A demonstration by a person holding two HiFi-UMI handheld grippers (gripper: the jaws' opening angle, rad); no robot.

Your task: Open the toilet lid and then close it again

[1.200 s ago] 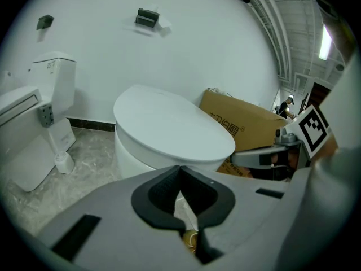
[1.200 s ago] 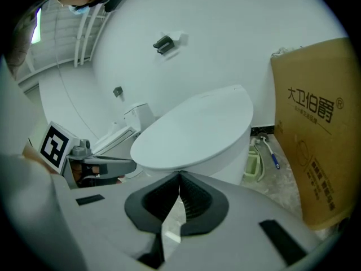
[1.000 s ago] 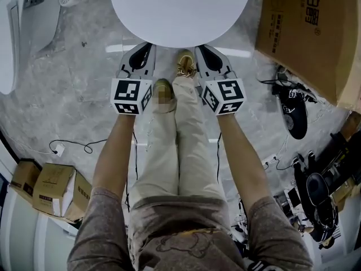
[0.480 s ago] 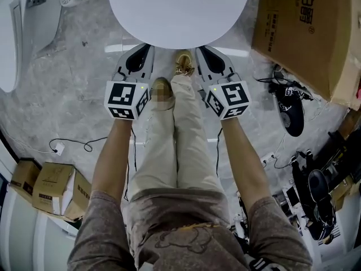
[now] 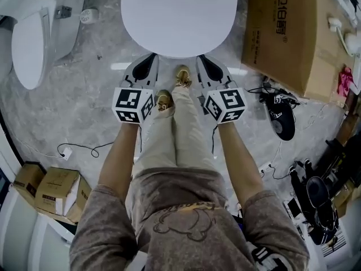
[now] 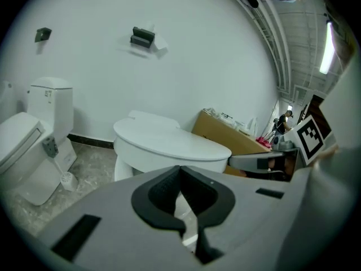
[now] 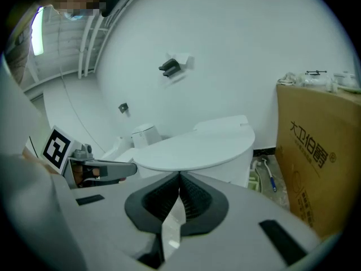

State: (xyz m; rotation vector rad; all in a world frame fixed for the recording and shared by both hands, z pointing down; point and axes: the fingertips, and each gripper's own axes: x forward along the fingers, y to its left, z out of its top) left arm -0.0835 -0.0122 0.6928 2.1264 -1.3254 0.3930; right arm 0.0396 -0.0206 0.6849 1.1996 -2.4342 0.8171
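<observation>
White oval plastic toilet lid [image 5: 179,16] is seen shut, long axis running away, front edge just beyond both tips. The left gripper [image 5: 150,58] and right gripper [image 5: 203,59] are held clenched, empty, equally near.

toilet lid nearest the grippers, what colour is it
The toilet lid is plain white; the head view shows it best.
</observation>
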